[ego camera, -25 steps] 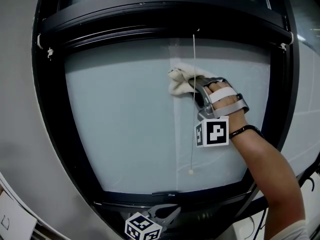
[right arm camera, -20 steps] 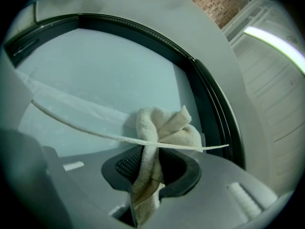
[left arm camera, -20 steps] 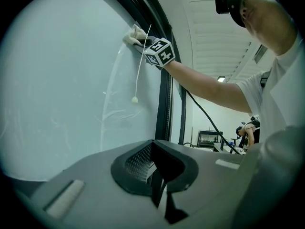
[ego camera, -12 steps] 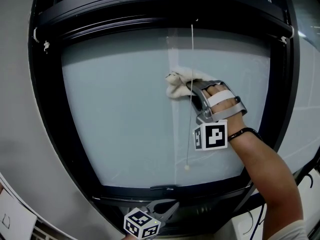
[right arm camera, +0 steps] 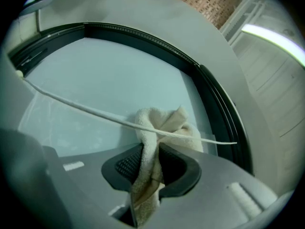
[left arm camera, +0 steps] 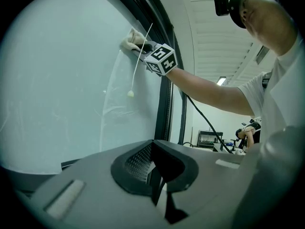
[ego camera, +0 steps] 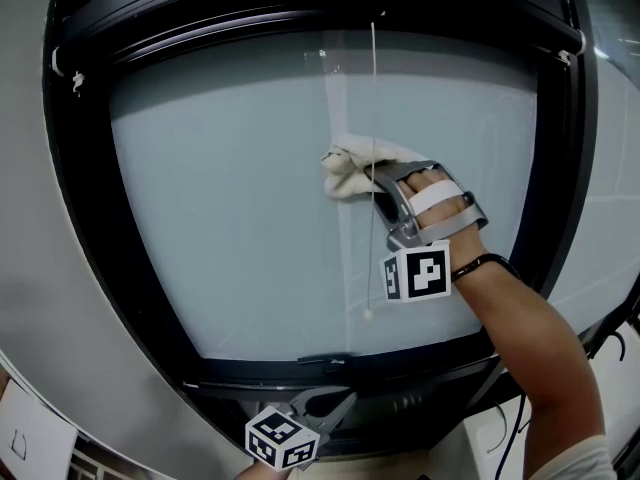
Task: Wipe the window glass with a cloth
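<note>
The pale window glass (ego camera: 220,218) fills a black frame. A cream cloth (ego camera: 348,171) is pressed on the pane right of centre, bunched in my right gripper (ego camera: 380,183), which is shut on it. In the right gripper view the cloth (right arm camera: 164,125) is pinched between the dark pads of the right gripper (right arm camera: 151,168), and a white pull cord (right arm camera: 86,106) crosses in front. My left gripper (ego camera: 335,403) hangs low by the bottom frame. In its own view the left gripper (left arm camera: 153,173) is shut on nothing, with the cloth (left arm camera: 128,39) far up the glass (left arm camera: 57,80).
The pull cord (ego camera: 371,118) hangs down the pane past the cloth and ends in a bead (ego camera: 368,314). The black frame (ego camera: 90,218) borders the glass, with a grey wall at left. Cables (ego camera: 610,338) hang at right. A second person (left arm camera: 248,132) is in the far background.
My right gripper has slid the cloth a little down and left on the glass. The head view has tilted, so the frame sits higher. The left gripper stays low.
</note>
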{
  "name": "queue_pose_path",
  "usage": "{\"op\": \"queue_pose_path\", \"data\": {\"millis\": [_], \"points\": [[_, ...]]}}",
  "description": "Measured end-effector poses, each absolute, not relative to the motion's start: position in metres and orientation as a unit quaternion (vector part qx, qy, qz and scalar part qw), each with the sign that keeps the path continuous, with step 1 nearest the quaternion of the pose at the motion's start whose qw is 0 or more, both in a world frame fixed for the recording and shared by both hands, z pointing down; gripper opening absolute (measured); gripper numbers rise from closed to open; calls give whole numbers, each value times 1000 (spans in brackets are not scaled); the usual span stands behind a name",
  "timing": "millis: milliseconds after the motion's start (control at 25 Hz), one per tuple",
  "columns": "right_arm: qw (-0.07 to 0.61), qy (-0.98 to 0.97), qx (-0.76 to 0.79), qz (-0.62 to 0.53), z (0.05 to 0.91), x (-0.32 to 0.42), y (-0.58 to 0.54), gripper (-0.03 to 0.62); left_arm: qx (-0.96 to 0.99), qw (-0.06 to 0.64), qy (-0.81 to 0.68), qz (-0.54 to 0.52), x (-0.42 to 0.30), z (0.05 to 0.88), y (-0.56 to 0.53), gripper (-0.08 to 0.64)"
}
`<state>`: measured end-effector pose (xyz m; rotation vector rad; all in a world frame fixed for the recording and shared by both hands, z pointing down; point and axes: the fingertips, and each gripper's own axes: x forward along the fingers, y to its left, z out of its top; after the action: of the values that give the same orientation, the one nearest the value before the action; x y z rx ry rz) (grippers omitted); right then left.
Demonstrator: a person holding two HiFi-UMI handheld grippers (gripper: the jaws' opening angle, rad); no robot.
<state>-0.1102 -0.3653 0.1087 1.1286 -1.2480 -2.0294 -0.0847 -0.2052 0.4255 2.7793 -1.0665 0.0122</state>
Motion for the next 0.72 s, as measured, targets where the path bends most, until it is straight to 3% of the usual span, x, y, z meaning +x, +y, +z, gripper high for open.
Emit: {"op": "queue_pose_path", "data": {"millis": [720], "points": [[274,-491,377,-736,203,-108,-365,87,928,101,-357,-2,-85,436,-207,17]]}}
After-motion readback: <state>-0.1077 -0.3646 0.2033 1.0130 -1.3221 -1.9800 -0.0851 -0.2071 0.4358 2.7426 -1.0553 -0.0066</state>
